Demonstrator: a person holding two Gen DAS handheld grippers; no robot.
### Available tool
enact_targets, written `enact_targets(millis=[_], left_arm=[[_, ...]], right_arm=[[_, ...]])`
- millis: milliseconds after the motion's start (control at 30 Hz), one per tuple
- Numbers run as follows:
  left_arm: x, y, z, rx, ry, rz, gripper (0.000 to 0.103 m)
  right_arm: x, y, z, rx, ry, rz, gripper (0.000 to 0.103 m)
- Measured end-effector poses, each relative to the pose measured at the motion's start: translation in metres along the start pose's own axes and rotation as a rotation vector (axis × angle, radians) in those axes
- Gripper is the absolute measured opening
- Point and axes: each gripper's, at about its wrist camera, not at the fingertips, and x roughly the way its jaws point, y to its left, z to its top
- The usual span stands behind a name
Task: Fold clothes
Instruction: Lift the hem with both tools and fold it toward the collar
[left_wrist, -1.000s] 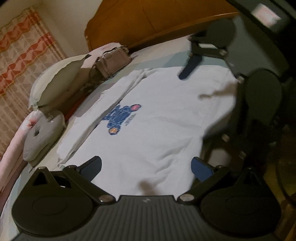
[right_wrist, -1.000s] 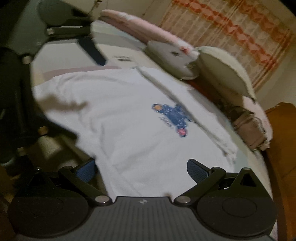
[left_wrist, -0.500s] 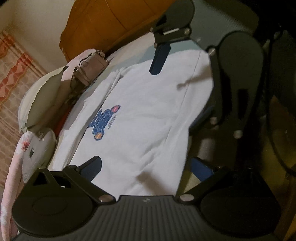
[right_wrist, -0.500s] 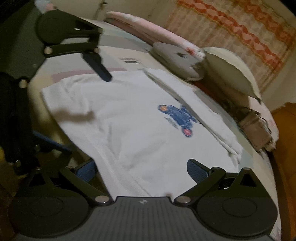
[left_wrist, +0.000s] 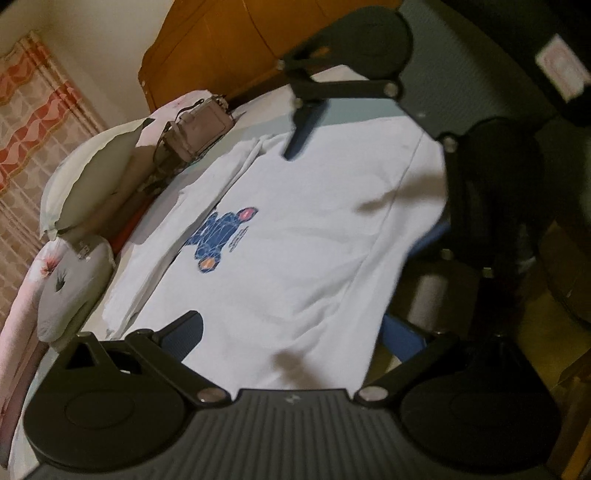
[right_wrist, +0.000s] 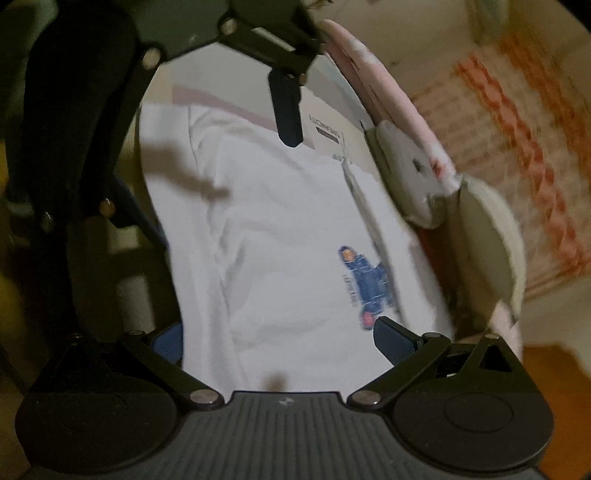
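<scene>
Both sets of jaws stand spread wide and hold nothing: the left gripper (left_wrist: 291, 336) hangs over one end of the garment's near edge, the right gripper (right_wrist: 277, 338) over the other end, and each shows at the top of the other's view.

The bed (left_wrist: 354, 110), under a pale sheet, carries everything. Spread flat on it lies the white cotton T-shirt with a small blue figure printed on its chest (left_wrist: 295, 236), one side already folded in along the far edge; its near edge seems to reach the mattress edge, though the blur there leaves this unsure. Behind the bed stands the orange-brown wooden headboard (left_wrist: 221, 55), and a red-and-cream patterned curtain (right_wrist: 524, 155) hangs at the far side. A cream pillow (left_wrist: 92, 173) and a grey cushion with a floral corner (left_wrist: 70, 280) lie just beyond the shirt. Near the headboard rests a small mauve handbag with a strap (left_wrist: 199, 127).
</scene>
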Motion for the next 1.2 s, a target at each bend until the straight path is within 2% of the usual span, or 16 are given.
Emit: enact_targets(millis=[100,200,333,433,533,600,700,867,967,1100,1200], left_arm=[[0.008,-0.007,0.004,0.021,0.001,0.008,0.102],[0.018,-0.013,0.005,0.054,0.012,0.074,0.102],[0.023,-0.007,0.008,0.030,0.009,0.175,0.102],[0.015,0.003,0.010,-0.022,-0.025,0.176,0.102],[0.010,0.009,0.011,-0.034,-0.026,0.187,0.102],[0.008,0.010,0.009,-0.026,-0.020,0.189,0.102],[0.005,0.006,0.004,0.000,-0.009,0.167,0.102],[0.015,-0.008,0.004,0.046,-0.011,0.150,0.102],[0.025,-0.014,0.009,0.054,-0.029,0.180,0.102],[0.040,-0.016,0.012,0.044,-0.021,0.283,0.102],[0.044,-0.016,0.003,0.068,0.013,0.355,0.102]], right_arm=[[-0.002,-0.001,0.001,-0.017,-0.012,-0.056,0.103],[-0.005,-0.005,0.002,0.020,-0.017,-0.088,0.103],[-0.011,-0.011,-0.001,0.089,-0.018,-0.059,0.103],[-0.012,-0.011,-0.002,0.151,-0.031,-0.020,0.103],[-0.006,-0.006,0.001,0.204,-0.031,-0.007,0.103],[0.002,0.001,0.000,0.192,0.002,-0.081,0.103],[0.008,0.006,-0.010,0.138,0.062,-0.242,0.103],[-0.010,-0.009,-0.014,0.217,-0.006,-0.294,0.103],[-0.009,-0.013,-0.014,0.245,-0.012,-0.287,0.103],[-0.004,-0.016,-0.017,0.285,-0.008,-0.252,0.103],[0.008,-0.008,-0.025,0.293,0.037,-0.219,0.103]])
